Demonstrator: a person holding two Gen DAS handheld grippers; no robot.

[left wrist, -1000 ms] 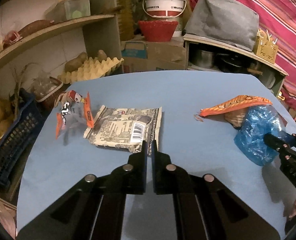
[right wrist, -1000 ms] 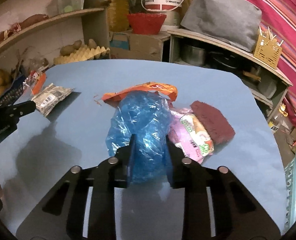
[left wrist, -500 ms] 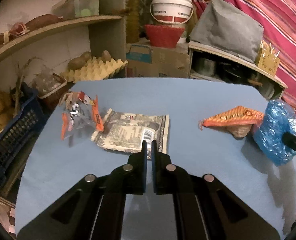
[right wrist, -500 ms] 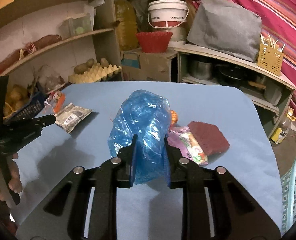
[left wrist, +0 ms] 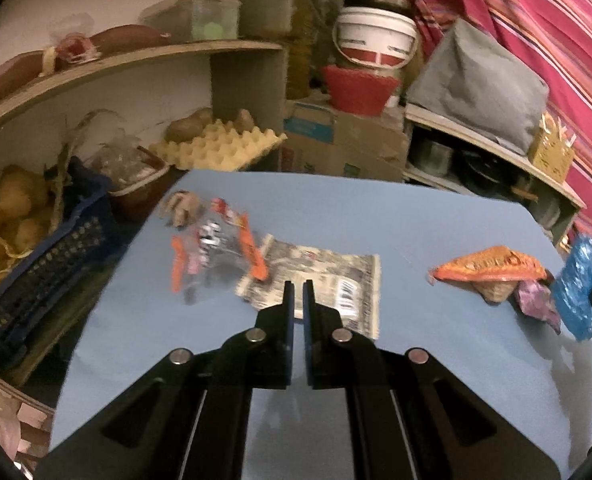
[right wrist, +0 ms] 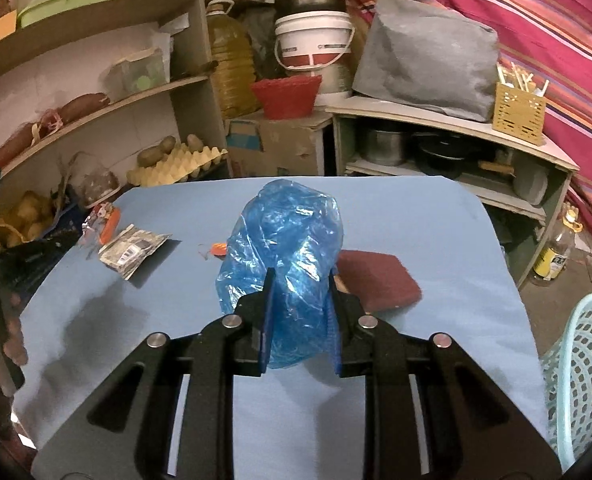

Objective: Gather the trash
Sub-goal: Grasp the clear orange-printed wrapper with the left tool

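Note:
My right gripper is shut on a crumpled blue plastic bag and holds it above the blue table; the bag also shows at the right edge of the left wrist view. My left gripper is shut and empty, hovering over a grey printed wrapper. A clear and orange wrapper lies to its left. An orange wrapper and a pink one lie at the right. A dark red pad lies behind the bag.
A light blue mesh basket stands off the table's right edge. A dark blue crate of potatoes sits left of the table. Shelves, an egg tray, a cardboard box and pots stand behind.
My right gripper has lifted the blue bag off the table and drawn it back to the right, uncovering the pink wrapper. My left gripper has risen slightly, staying shut.

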